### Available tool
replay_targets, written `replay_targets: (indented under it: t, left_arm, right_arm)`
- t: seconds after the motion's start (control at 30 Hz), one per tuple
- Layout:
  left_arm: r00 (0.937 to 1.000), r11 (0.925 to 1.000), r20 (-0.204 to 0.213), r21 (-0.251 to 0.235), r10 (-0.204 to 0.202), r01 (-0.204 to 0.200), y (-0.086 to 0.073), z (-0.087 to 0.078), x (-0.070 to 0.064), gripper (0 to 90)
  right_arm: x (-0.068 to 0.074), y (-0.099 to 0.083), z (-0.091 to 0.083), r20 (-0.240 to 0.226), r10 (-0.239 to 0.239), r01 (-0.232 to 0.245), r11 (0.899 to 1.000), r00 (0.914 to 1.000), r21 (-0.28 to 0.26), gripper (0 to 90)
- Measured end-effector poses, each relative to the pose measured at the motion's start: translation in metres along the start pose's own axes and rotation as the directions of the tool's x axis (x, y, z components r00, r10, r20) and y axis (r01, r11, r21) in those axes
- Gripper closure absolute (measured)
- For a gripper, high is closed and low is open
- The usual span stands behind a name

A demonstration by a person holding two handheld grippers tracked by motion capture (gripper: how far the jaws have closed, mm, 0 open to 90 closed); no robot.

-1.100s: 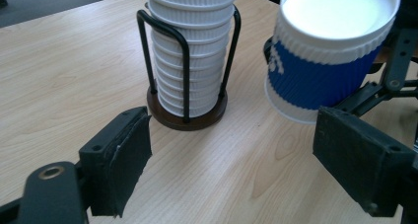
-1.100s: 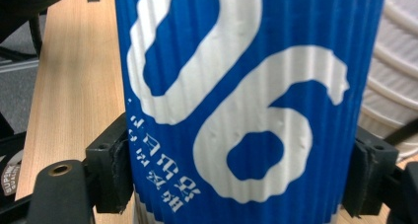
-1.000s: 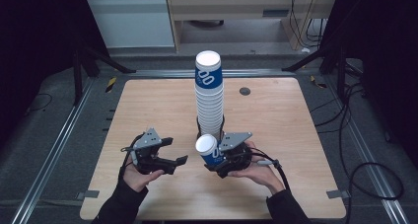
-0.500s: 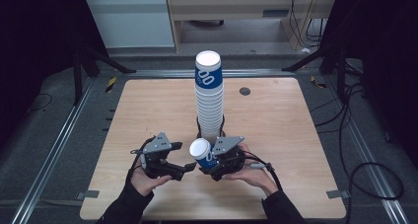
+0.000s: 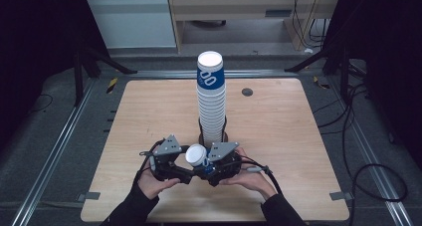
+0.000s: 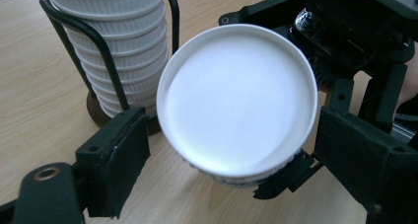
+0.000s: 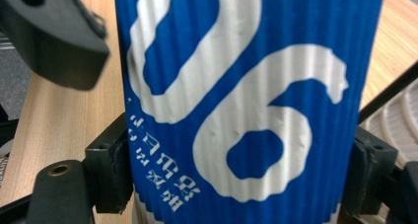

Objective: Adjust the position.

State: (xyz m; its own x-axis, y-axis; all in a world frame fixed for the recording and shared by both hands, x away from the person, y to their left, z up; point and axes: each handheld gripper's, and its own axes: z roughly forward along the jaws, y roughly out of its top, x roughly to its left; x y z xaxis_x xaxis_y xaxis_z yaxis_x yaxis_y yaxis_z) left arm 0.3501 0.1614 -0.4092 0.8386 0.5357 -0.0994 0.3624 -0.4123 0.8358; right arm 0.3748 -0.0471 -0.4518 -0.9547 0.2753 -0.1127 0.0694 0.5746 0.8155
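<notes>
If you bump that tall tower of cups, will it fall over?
Probably it would wobble. The stack of paper cups is tall and narrow, so likely top-heavy. The black wire holder grips only its bottom, which may help. Paper cups look light, so a small push might shift them.

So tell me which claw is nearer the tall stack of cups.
Right. The right claw, shut on the single blue cup, sits just in front of the tall stack of cups. The left claw sits further left and nearer the person, open around that cup's rim.
</notes>
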Motion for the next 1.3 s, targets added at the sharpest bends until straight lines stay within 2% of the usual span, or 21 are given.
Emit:
replay_targets:
  t: [0.27,0.4,0.57,0.77,0.9,1.1,1.3]
  left_arm:
    - [0.9999,0.9998,0.007,0.016,-0.008,0.008,-0.001,0.005,-0.001,16.4]
    - [0.9997,0.9998,0.02,0.017,-0.009,0.009,-0.001,0.005,-0.001,22.0]
    - [0.999,0.9995,0.035,0.016,-0.027,0.026,-0.001,0.005,0.0,24.0]
    - [0.9994,0.9997,0.028,0.018,-0.017,0.017,-0.001,0.004,-0.001,24.8]
    - [0.9998,0.9998,0.011,-0.005,-0.018,0.018,0.0,-0.002,0.001,24.9]
    - [0.9989,0.9974,-0.025,-0.06,-0.041,0.039,0.002,-0.017,0.011,25.0]
    - [0.997,0.9934,-0.034,-0.094,-0.069,0.065,0.001,-0.025,0.02,25.1]
  right_arm:
    - [0.005,0.002,0.004,-0.008,-0.037,0.037,0.999,0.9993,-0.013,19.4]
    - [0.005,0.002,0.005,-0.009,-0.034,0.034,0.999,0.9994,-0.012,19.3]
    - [0.005,0.002,0.006,-0.014,-0.026,0.026,1.0,0.9996,-0.004,18.4]
    - [0.004,0.002,0.006,-0.025,0.01,-0.01,1.0,0.9996,-0.001,14.9]
    - [0.001,0.001,0.002,-0.02,0.029,-0.029,0.999,0.9994,-0.017,10.1]
    - [-0.008,-0.002,-0.012,-0.006,0.084,-0.085,0.993,0.9964,-0.082,8.6]
    - [-0.014,-0.006,-0.023,0.005,0.117,-0.116,0.986,0.9931,-0.122,8.5]
